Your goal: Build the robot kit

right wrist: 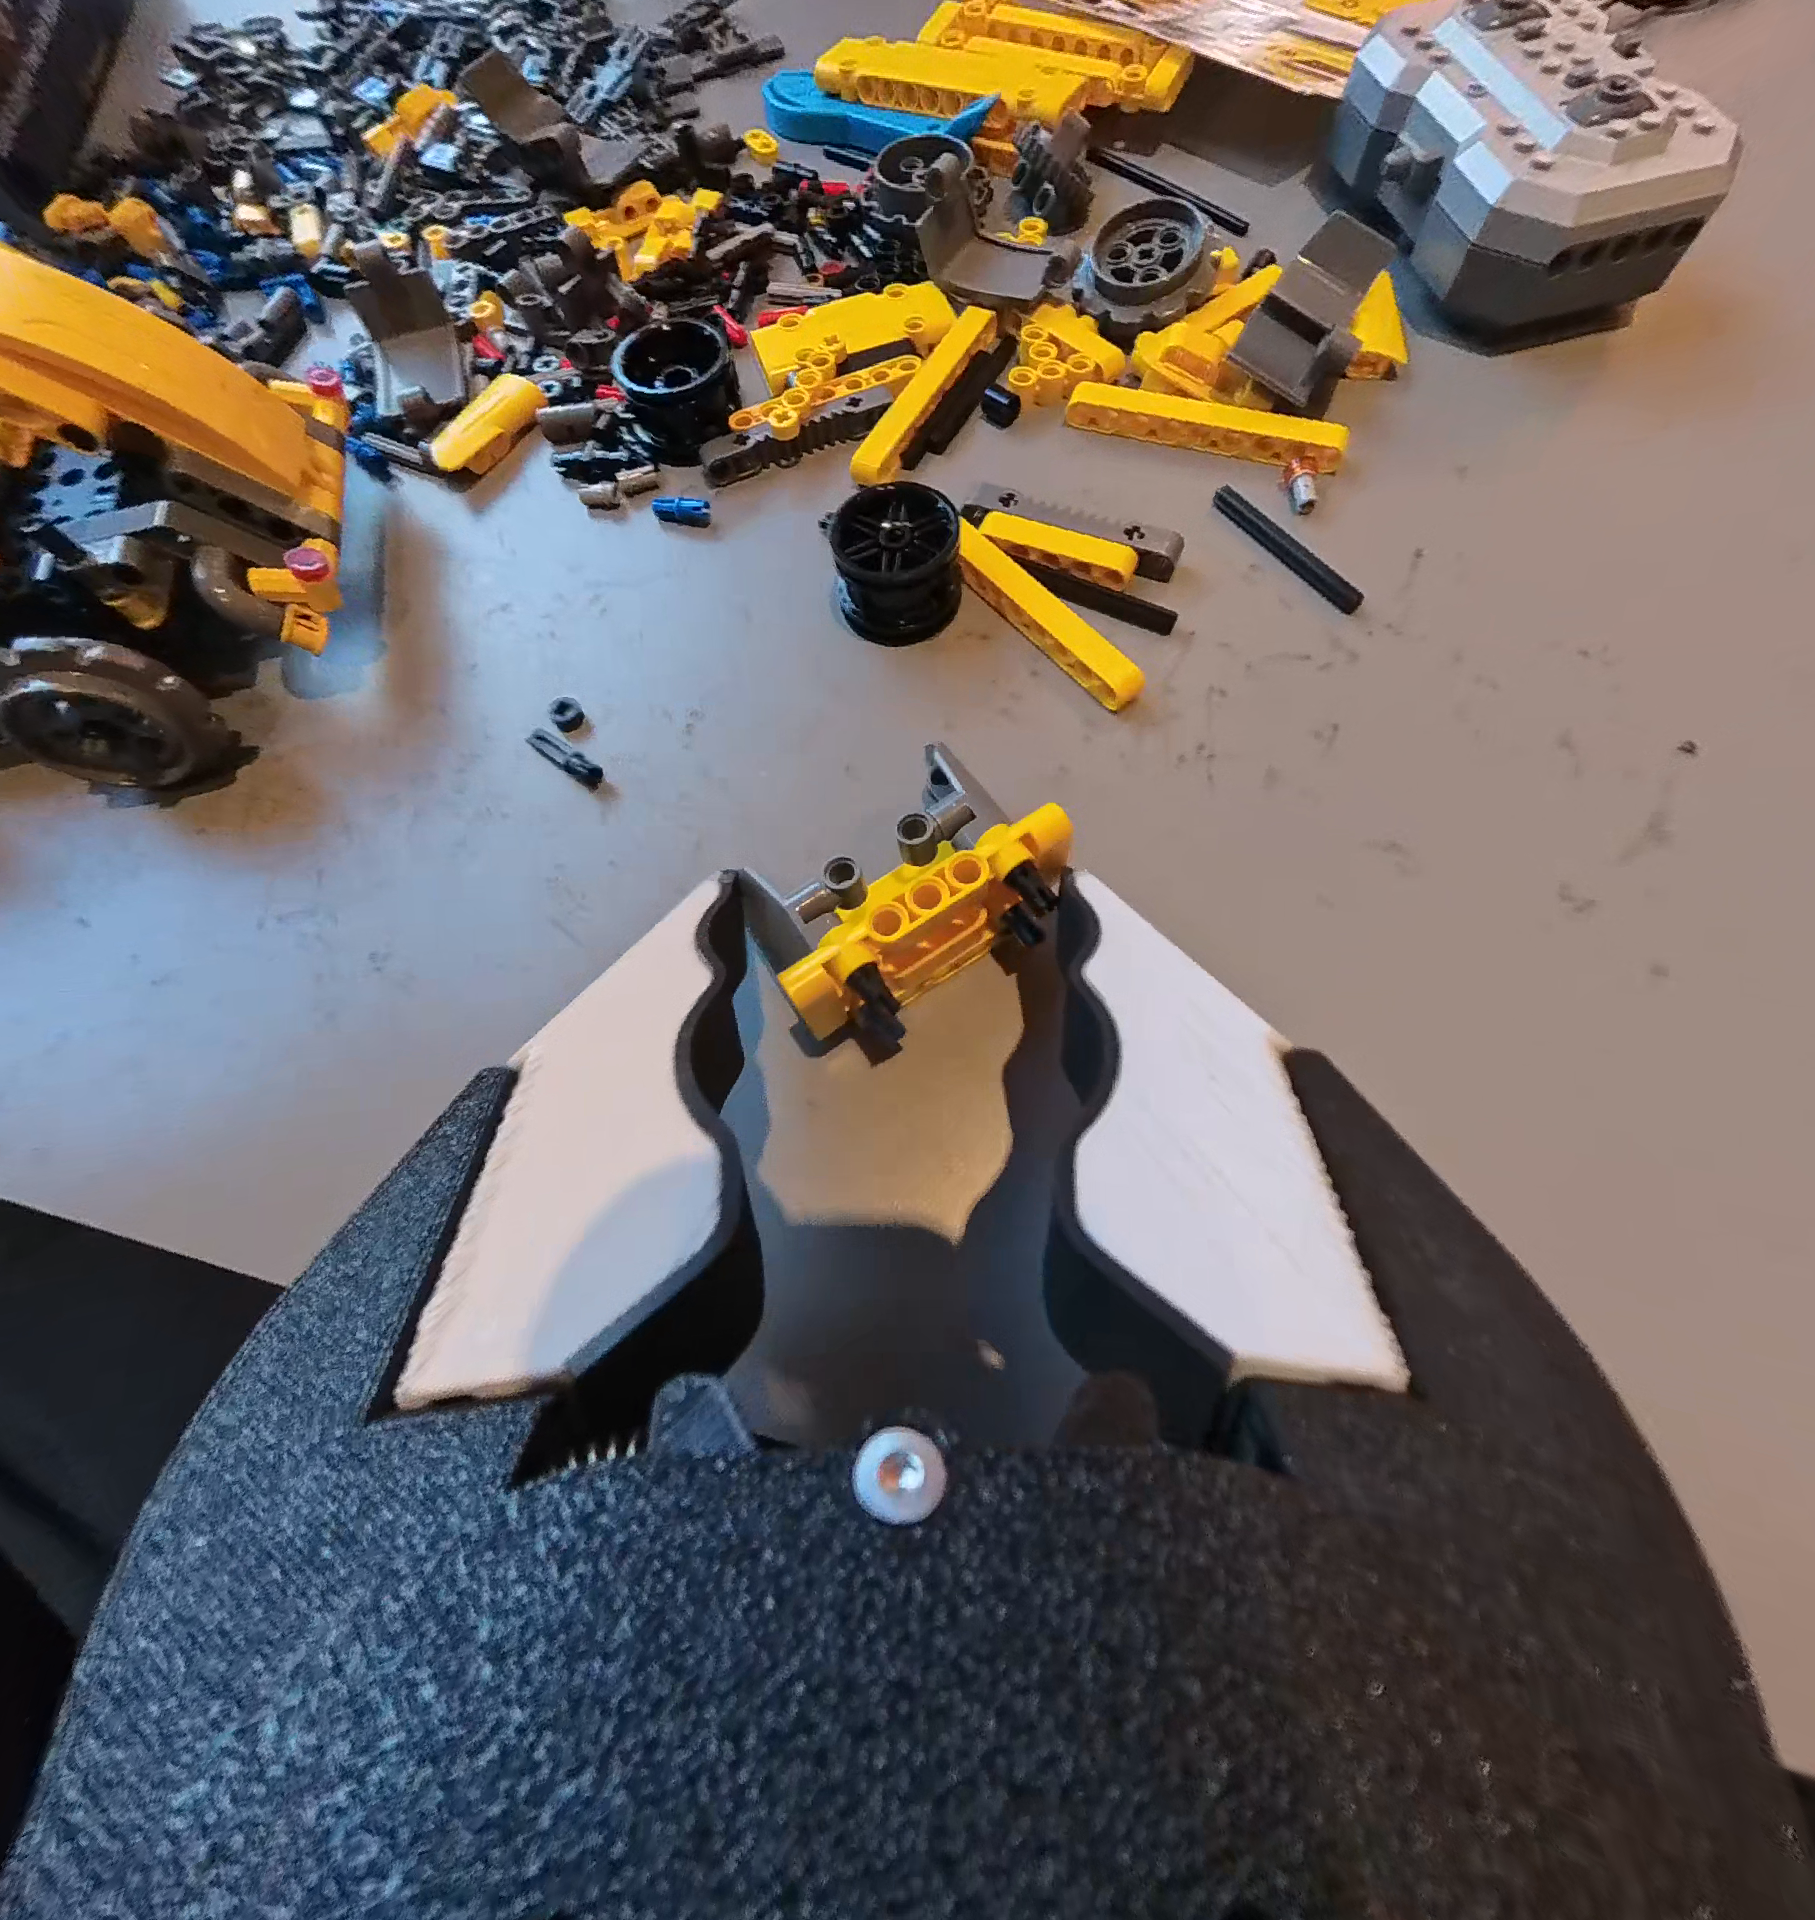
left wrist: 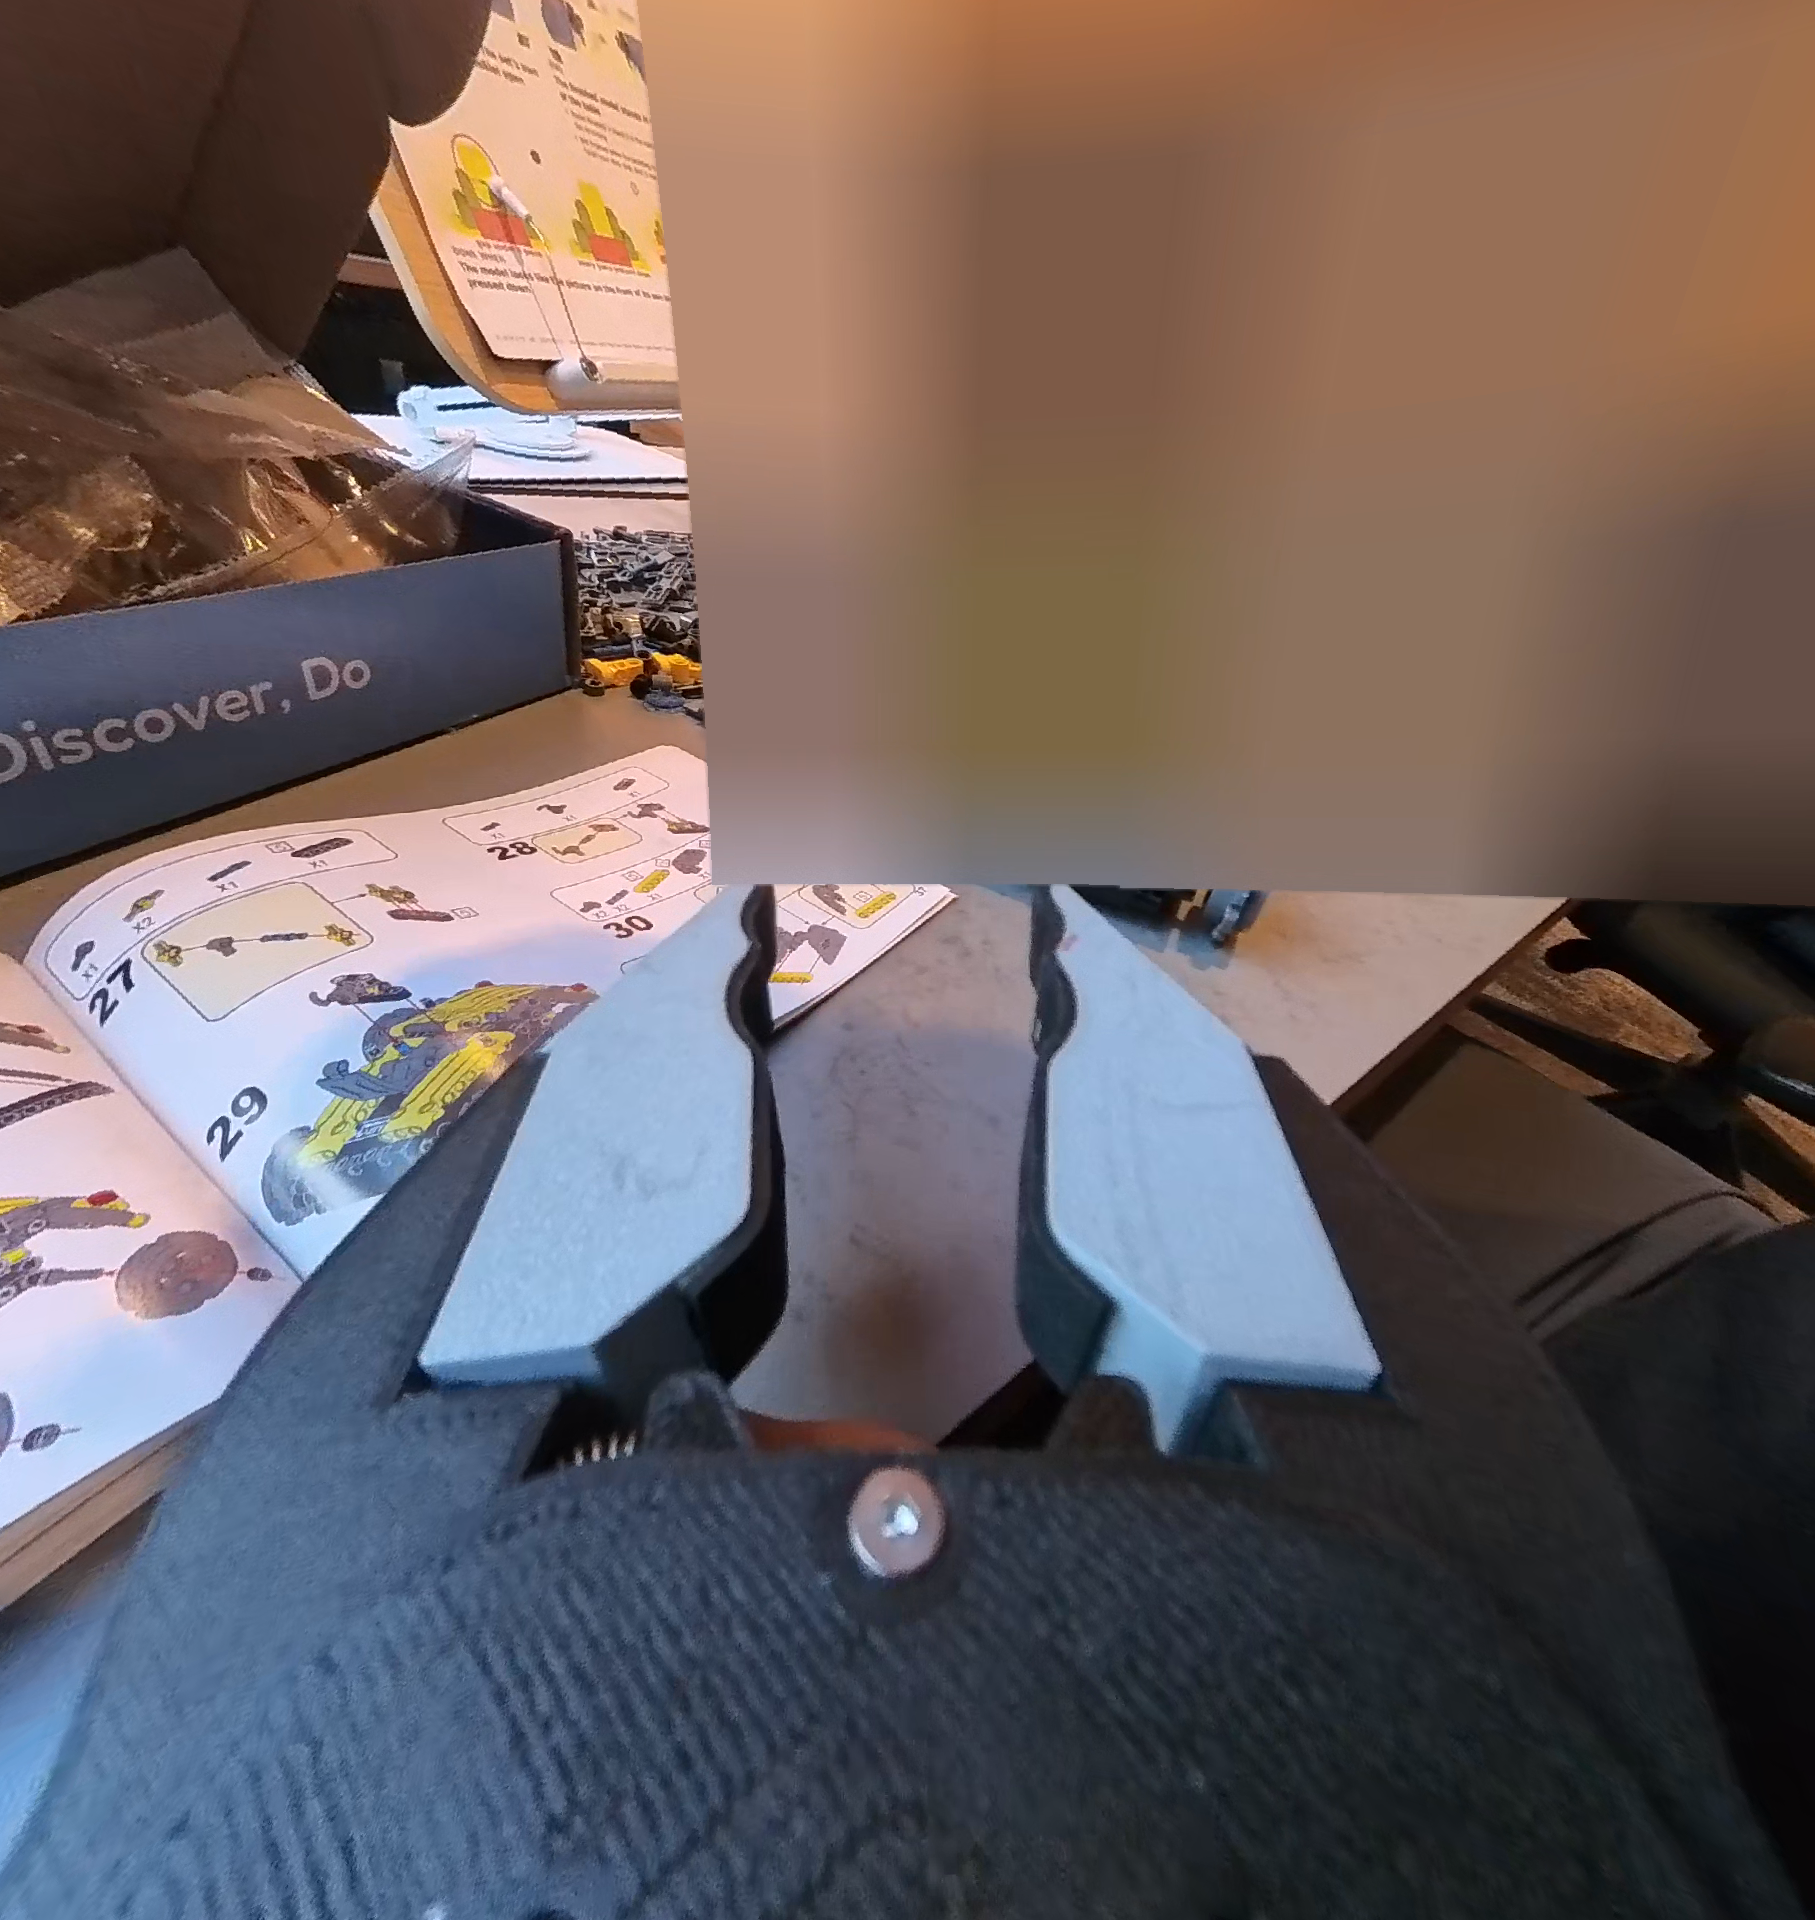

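In the right wrist view my right gripper [right wrist: 901, 888] is closed on a small yellow assembly [right wrist: 924, 920]. The assembly is a short yellow beam frame with black pins, grey connectors and a grey panel. The panel's edge touches the left finger and the yellow end touches the right finger, just over the grey table [right wrist: 1402, 935]. In the left wrist view my left gripper [left wrist: 903, 935] is open and empty, low over the table beside an open instruction booklet [left wrist: 259, 1039]. A blurred patch hides what lies beyond its fingertips.
A partly built yellow and black vehicle [right wrist: 134, 436] stands at the left. A wide pile of loose parts [right wrist: 674, 260], a black wheel [right wrist: 892, 561], yellow beams [right wrist: 1204, 426] and a grey block [right wrist: 1537, 177] lie ahead. A dark box with plastic bags [left wrist: 259, 665] stands behind the booklet. The gap from one gripper's tips to the other's is roughly 40 centimeters.
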Tool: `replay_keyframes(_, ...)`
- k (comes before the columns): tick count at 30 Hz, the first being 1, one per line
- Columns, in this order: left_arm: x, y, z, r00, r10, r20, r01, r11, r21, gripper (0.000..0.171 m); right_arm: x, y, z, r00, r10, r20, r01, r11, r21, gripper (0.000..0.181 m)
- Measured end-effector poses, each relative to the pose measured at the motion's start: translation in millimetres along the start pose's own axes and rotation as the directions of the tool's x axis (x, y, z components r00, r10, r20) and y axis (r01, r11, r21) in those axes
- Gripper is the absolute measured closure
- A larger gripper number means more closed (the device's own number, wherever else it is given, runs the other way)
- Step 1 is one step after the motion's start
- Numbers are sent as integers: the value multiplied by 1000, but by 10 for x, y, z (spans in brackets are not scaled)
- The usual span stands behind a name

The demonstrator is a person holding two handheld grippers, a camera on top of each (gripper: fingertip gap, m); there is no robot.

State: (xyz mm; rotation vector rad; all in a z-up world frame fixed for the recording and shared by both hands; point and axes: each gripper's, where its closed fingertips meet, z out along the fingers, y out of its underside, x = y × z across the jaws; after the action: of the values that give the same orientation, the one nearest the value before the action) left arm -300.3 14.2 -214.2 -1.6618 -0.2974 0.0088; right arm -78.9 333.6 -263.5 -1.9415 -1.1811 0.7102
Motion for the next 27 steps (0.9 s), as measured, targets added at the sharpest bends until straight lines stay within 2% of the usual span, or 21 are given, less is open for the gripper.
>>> replay_keyframes(3, 2, 3, 0, 1000, 6, 2, -6, 1000, -1, 124, -90, -23, 12, 997, -29, 77, 29, 1000, 3, 125)
replay_keyframes(6, 1, 3, -3, 1000, 3, 0, -3, 1000, -1, 124, -206, 5, 1, 975, -53, 218, 58, 998, -15, 127)
replay_keyframes(10, 9, 3, -2, 1000, 2, -5, -2, 1000, -2, 124, -201, 39, -54, 930, -105, 353, 133, 989, -56, 130)
replay_keyframes(13, 30, 9, 6, 1000, 7, -12, -7, 1000, -5, 124, -133, 43, -93, 900, -156, 406, 211, 973, -94, 131)
replay_keyframes(19, 32, 11, 14, 1000, 21, -4, -21, 1000, -9, 123, -60, 68, -169, 883, -222, 415, 310, 938, -157, 133)
replay_keyframes(25, 37, 16, 18, 1000, 30, -2, -30, 999, -11, 124, -105, 50, -184, 928, -138, 347, 213, 959, -186, 116)
replay_keyframes(27, 38, 16, 18, 1000, 29, -3, -29, 1000, -11, 124, -143, 58, -173, 934, -120, 336, 194, 962, -195, 115)
